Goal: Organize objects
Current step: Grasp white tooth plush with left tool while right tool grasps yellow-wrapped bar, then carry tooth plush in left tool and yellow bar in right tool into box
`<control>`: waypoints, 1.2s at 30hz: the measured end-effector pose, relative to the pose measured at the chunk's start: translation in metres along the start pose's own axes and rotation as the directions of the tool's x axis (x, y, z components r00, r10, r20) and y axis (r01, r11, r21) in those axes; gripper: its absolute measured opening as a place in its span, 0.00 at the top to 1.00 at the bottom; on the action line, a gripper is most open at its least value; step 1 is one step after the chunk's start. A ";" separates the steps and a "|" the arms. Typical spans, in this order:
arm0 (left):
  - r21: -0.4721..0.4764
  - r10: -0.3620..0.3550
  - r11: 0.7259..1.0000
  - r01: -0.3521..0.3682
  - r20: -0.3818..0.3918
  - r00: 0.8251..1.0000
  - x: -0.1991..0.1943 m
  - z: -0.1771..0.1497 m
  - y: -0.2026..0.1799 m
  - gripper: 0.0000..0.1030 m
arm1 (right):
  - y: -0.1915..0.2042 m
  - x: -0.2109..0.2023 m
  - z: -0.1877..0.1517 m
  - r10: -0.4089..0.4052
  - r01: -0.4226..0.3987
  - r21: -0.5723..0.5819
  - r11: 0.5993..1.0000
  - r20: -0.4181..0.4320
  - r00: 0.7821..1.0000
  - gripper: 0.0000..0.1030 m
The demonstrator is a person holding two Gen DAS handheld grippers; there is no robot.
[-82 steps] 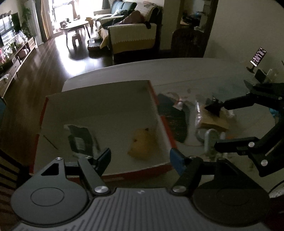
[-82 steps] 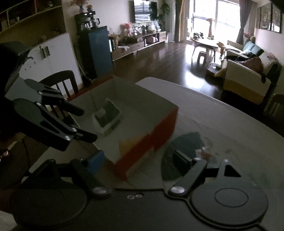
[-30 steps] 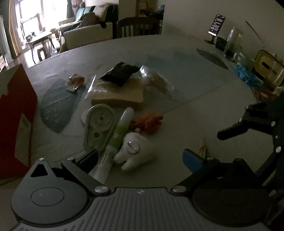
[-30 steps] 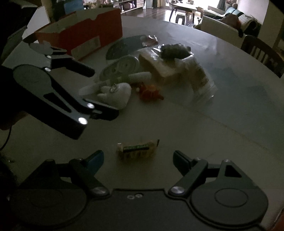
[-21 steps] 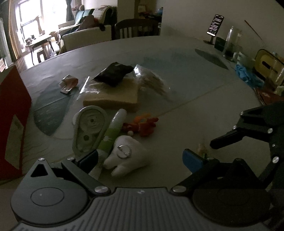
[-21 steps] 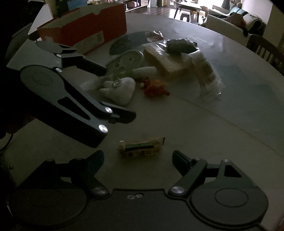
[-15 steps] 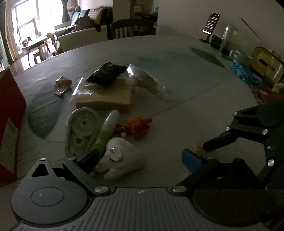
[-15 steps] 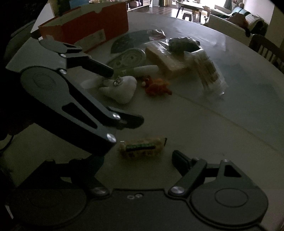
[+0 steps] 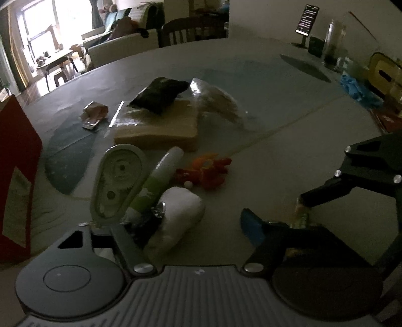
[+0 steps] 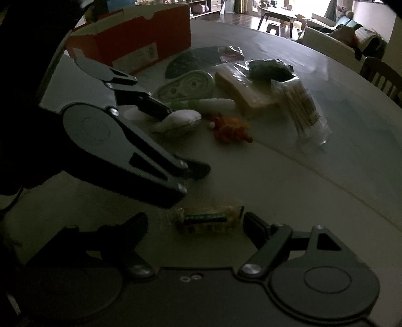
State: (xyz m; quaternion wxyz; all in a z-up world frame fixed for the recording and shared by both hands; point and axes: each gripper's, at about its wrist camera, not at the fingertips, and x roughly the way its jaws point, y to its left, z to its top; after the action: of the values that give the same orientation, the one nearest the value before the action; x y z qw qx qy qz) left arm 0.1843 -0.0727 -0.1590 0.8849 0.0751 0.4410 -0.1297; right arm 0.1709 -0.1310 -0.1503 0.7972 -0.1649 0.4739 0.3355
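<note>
My left gripper (image 9: 193, 226) is open, low over the table, with a white tooth-shaped plush (image 9: 181, 213) between its fingers. In the right wrist view the left gripper (image 10: 183, 140) has its upper fingertip against the plush (image 10: 178, 120). My right gripper (image 10: 196, 223) is open and straddles a small yellow-green snack packet (image 10: 208, 221); neither finger touches it. From the left wrist view, the right gripper's fingers (image 9: 326, 193) stand over that packet (image 9: 301, 213). An oval tape dispenser (image 9: 118, 181), a green-white tube (image 9: 158, 181) and an orange toy (image 9: 206, 171) lie just beyond the plush.
A red cardboard box (image 10: 130, 45) stands at the table's left end. A tan wrapped block (image 9: 158, 128) with a dark pouch (image 9: 160, 94) on it, a bag of cotton swabs (image 10: 304, 110) and a crumpled wrapper (image 9: 94, 114) lie farther out. A phone stand (image 9: 306, 15), jar (image 9: 331, 42) and blue gloves (image 9: 356, 88) sit far right.
Both grippers left the red box and came over the pile. In the last second the left closed in around the white plush and the right dropped to straddle the snack packet.
</note>
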 end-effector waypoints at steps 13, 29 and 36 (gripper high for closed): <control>-0.066 -0.013 0.998 0.014 0.005 1.000 -0.005 0.001 0.015 0.66 | -0.002 -0.009 -0.002 -0.017 0.017 0.015 1.000 0.039 0.999 0.51; -0.190 -0.073 0.979 0.079 0.038 0.997 -0.052 -0.014 0.046 0.66 | -0.010 -0.055 0.012 -0.053 0.038 0.117 0.992 0.124 0.991 0.51; -0.214 -0.082 0.973 0.093 0.058 0.995 -0.079 -0.009 0.062 0.66 | 0.001 -0.062 0.037 -0.072 0.057 0.106 0.993 0.142 0.987 0.51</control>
State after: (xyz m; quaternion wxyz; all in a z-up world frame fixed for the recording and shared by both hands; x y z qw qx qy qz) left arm 0.1499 0.0015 -0.0997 0.8917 -0.0441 0.4337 -0.1215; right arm 0.1735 -0.1321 -0.0777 0.8474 -0.1144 0.4256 0.2960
